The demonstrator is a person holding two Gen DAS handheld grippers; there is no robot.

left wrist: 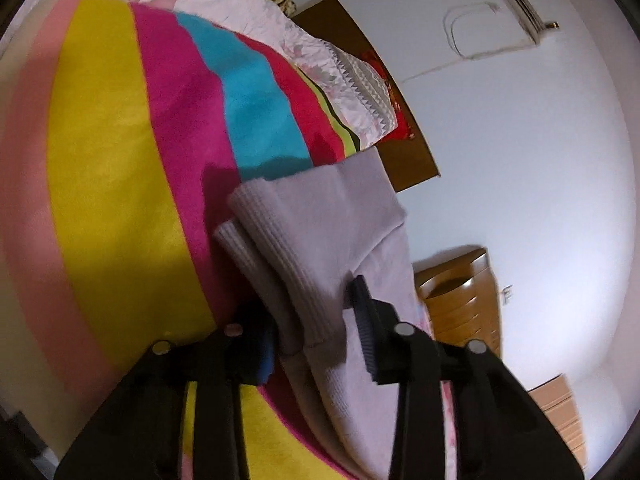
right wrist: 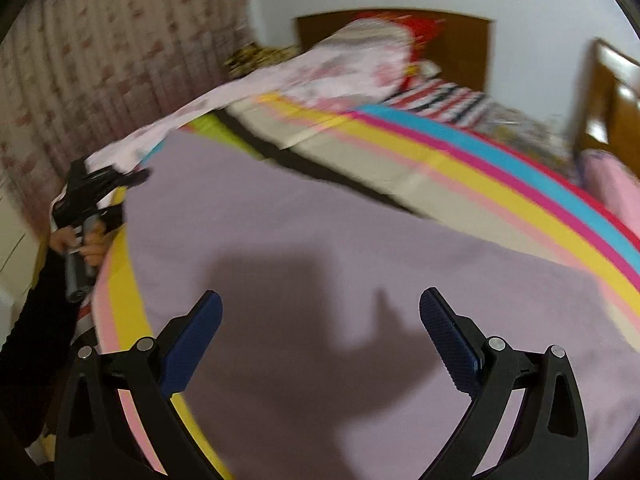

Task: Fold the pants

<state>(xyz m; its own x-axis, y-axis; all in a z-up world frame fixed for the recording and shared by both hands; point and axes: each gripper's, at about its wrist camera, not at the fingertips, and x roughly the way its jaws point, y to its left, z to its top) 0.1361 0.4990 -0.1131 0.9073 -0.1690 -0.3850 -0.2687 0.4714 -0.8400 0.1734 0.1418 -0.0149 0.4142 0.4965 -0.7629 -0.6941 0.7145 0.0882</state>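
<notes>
The lilac pants [right wrist: 320,240] lie spread flat on the striped blanket in the right wrist view. My right gripper [right wrist: 320,312] is open and empty, hovering just above the fabric. In the left wrist view my left gripper [left wrist: 308,316] is shut on the pants' ribbed cuffs [left wrist: 276,248], two stacked leg ends lifted off the blanket [left wrist: 104,160]. The left gripper also shows in the right wrist view [right wrist: 132,178], held by a hand at the pants' far left edge.
A pink floral quilt [right wrist: 344,68] and pillows lie at the head of the bed by a brown headboard [right wrist: 460,44]. A wooden nightstand [left wrist: 460,292] stands beside the bed. A curtain [right wrist: 120,60] hangs at the left.
</notes>
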